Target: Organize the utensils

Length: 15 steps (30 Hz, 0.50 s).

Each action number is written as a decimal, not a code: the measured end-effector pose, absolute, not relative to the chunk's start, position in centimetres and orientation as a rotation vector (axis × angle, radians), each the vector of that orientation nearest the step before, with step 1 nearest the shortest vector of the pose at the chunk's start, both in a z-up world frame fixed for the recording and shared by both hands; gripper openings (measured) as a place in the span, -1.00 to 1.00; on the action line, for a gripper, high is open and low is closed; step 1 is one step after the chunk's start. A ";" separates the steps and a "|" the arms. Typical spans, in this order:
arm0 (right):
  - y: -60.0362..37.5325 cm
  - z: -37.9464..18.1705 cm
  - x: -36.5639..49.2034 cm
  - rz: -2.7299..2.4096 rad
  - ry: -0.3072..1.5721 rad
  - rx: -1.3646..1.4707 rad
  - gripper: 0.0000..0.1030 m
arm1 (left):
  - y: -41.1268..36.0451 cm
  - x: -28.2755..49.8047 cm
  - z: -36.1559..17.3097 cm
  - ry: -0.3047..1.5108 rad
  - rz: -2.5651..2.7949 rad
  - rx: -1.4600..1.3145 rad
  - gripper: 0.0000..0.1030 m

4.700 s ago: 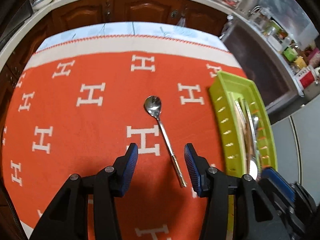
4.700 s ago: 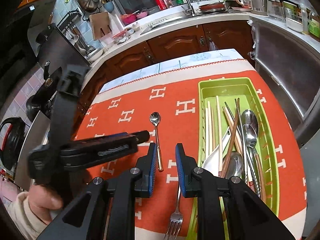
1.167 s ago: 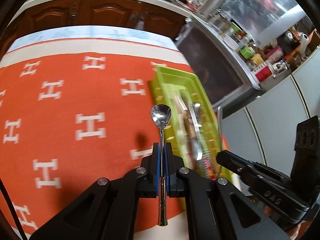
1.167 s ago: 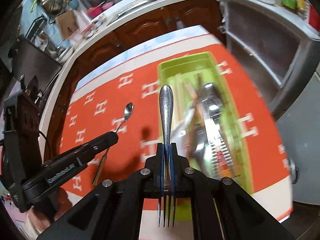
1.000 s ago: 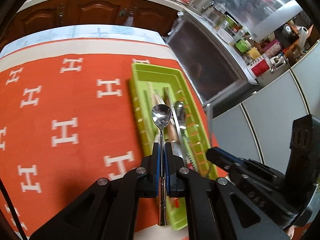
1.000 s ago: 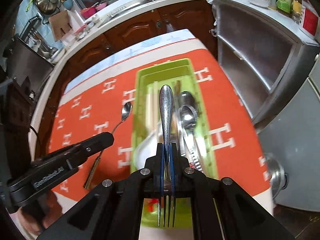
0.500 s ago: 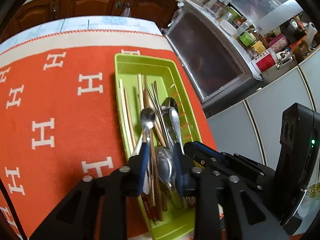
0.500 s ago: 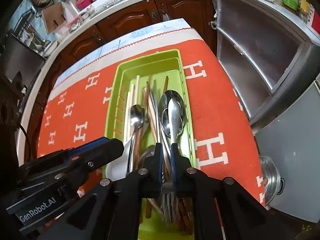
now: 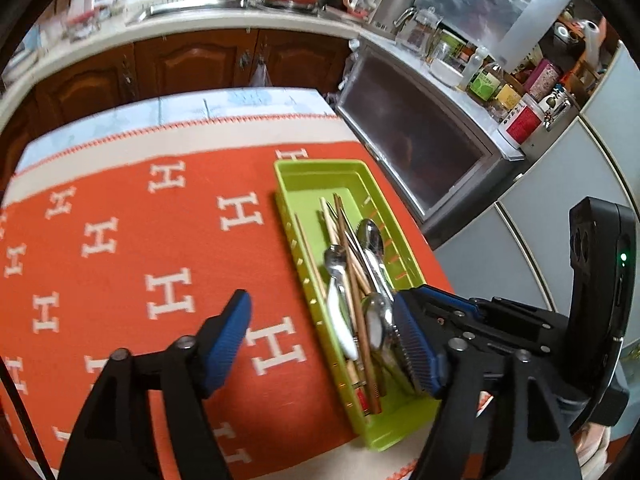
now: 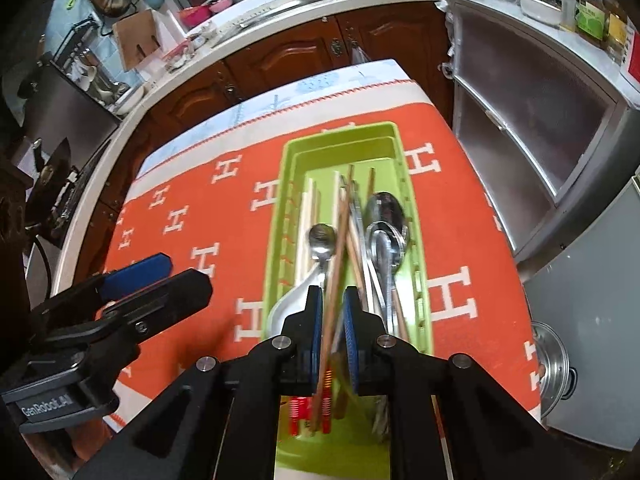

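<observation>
The green utensil tray (image 9: 320, 186) (image 10: 344, 152) holds chopsticks, a white ceramic spoon and several metal spoons. A small metal spoon (image 9: 335, 258) (image 10: 322, 240) lies in it on the chopsticks. My left gripper (image 9: 322, 338) hangs over the tray's near left side, its jaws opening wide with nothing held. My right gripper (image 10: 333, 320) is low over the tray's near end with its jaws a little apart. A wooden chopstick (image 10: 340, 232) shows through the gap, lying below. The fork (image 10: 385, 268) rests among the spoons, free of the pads.
An orange cloth with white H marks (image 9: 120, 248) covers the table. The tray sits close to the table's right edge (image 10: 492, 216). A glass-fronted cabinet (image 10: 532, 120) stands to the right, a metal lid (image 10: 554, 364) lies on the floor, and wooden kitchen cabinets (image 9: 192, 64) are beyond.
Both grippers carried their utensils from over the cloth to over the tray. The left jaws let the spoon drop and spread wide. The right jaws parted slightly and the fork went down.
</observation>
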State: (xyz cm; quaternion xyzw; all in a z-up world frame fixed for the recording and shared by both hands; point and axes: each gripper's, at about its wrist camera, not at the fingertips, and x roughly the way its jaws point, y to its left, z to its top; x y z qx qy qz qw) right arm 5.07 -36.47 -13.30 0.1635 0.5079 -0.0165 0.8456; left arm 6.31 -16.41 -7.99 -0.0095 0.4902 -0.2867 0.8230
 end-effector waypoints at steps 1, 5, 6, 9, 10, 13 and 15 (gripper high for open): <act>-36.0 -12.9 4.9 -0.030 1.065 0.341 -0.79 | -16.1 6.1 -7.6 1.030 -0.607 -0.012 0.44; -34.6 -11.7 4.0 -0.010 1.045 0.334 -0.79 | -14.3 5.0 -6.0 0.978 -0.594 0.019 0.75; -34.3 -11.5 3.8 -0.010 1.041 0.331 -0.79 | -13.9 4.7 -5.6 0.960 -0.586 0.026 0.79; -33.4 -10.8 3.1 -0.012 1.028 0.327 -0.75 | -12.7 3.7 -4.6 0.916 -0.546 0.067 0.96; -33.2 -10.6 2.8 -0.017 1.024 0.325 -0.65 | -12.3 3.4 -4.3 0.901 -0.527 0.082 0.97; -32.5 -9.9 1.8 -0.059 1.000 0.307 -0.32 | -10.9 2.6 -4.0 0.888 -0.449 0.132 0.98; -31.8 -9.3 1.0 -0.089 0.972 0.287 -0.24 | -9.9 2.1 -4.1 0.890 -0.393 0.163 0.98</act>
